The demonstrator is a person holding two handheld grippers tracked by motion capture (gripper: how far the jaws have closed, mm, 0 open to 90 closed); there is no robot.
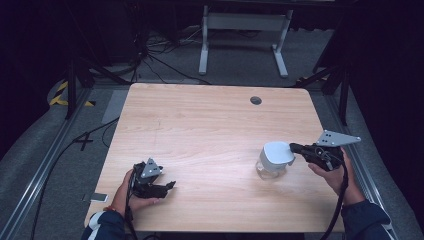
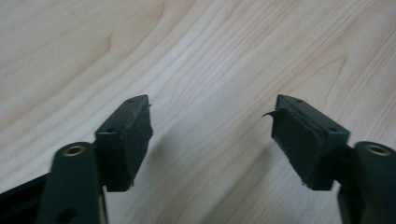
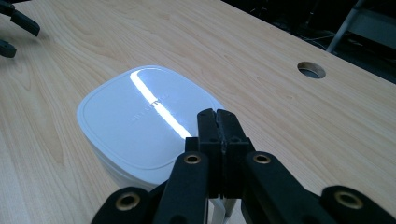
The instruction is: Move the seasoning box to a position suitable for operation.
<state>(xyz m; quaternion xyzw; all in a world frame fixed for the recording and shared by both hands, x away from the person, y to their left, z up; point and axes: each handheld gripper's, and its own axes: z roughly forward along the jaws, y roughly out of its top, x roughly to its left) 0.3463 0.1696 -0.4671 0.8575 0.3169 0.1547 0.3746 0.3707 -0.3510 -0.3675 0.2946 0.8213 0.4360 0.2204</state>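
Right gripper [image 3: 217,122], jaws pressed together, sits at the near edge of the jar's [image 1: 272,162] white lid [image 3: 140,114], pinching nothing I can make out. A shove from there could tip the jar on the worktop [image 1: 210,125]. Contents: can't tell. Left gripper [image 2: 212,121] is spread, empty, well apart.

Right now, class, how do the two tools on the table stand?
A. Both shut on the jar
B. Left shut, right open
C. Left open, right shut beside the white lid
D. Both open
C: the left tool has its jaws wide apart over bare table, while the right tool has its jaws pressed together at the edge of the jar's white lid.
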